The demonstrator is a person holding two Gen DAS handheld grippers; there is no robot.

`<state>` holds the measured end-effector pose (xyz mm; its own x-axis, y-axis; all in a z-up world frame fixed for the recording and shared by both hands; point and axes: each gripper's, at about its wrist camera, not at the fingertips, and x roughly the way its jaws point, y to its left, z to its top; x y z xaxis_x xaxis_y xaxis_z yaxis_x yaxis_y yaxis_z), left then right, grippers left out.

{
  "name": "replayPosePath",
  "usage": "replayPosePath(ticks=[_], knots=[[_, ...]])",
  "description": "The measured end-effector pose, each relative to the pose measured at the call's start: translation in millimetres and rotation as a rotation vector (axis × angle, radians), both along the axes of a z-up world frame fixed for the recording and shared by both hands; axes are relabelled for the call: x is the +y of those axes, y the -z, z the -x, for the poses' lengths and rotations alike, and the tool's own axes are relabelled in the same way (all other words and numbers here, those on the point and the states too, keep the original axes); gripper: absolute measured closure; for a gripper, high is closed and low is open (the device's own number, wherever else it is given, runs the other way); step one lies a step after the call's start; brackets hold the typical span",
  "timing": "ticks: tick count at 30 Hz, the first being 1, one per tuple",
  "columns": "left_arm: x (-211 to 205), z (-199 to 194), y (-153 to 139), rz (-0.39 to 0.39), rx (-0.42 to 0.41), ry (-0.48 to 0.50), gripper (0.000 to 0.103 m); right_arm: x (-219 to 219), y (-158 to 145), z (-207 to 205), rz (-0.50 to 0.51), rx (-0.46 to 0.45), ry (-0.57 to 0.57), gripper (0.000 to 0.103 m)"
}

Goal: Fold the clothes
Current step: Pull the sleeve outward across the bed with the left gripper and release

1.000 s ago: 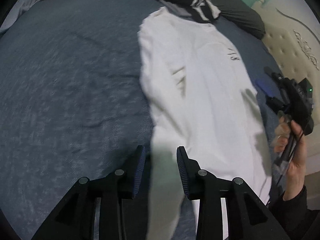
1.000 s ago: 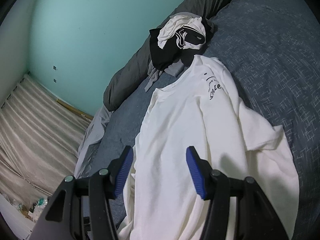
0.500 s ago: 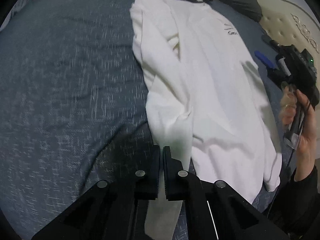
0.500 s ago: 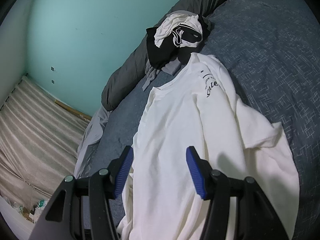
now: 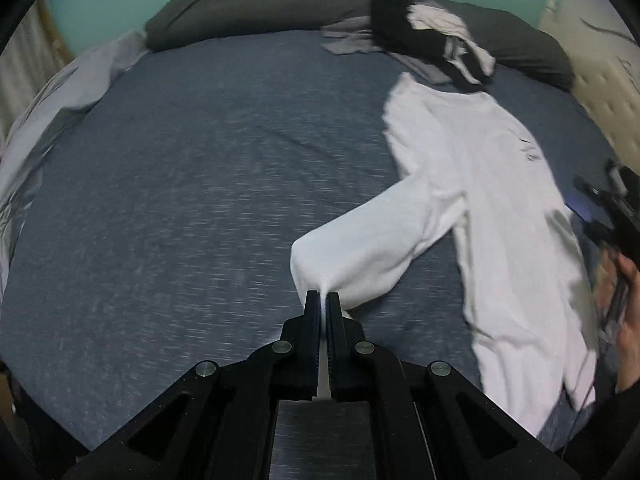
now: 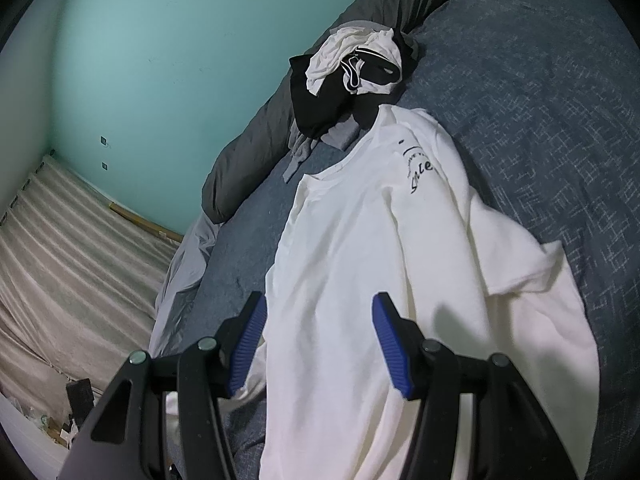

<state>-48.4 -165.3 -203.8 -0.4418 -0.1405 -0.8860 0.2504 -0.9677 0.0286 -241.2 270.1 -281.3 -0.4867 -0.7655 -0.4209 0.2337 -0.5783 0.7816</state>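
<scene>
Pinching a sleeve [image 5: 360,252] of the white shirt [image 6: 360,280], the left gripper [image 5: 324,300] lifts it off the bed [image 5: 180,200] — the right gripper [image 6: 318,340] gapes wide, empty.

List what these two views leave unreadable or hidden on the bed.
- Shirt print: too small and distorted in the right wrist view, motion-blurred in the left.
- White shirt hem: cut off by the right wrist frame edge.
- Sleeve cuff: hidden inside the shut left gripper.
- Clothes pile: garments tangled, uncountable.

I see the long-sleeved shirt [image 5: 496,216] lying on the bed [image 5: 180,200], its collar toward the clothes pile [image 5: 432,44], which rests against the pillows [image 5: 256,8] behind it.
</scene>
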Motion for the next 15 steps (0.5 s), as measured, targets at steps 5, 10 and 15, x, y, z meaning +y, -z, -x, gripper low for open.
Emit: replayPosePath(ticks=[5, 10, 15], knots=[[-16, 4, 42, -0.01, -0.07, -0.032, 0.1, -3, 1, -1, -0.005, 0.0, -0.007, 0.047], [-24, 4, 67, -0.138, -0.078, -0.06, 0.099, -3, 4, 0, -0.006, -0.005, -0.002, 0.047], [-43, -11, 53, -0.204, -0.012, -0.13, 0.07, -3, 6, 0, -0.007, -0.012, -0.003, 0.047]])
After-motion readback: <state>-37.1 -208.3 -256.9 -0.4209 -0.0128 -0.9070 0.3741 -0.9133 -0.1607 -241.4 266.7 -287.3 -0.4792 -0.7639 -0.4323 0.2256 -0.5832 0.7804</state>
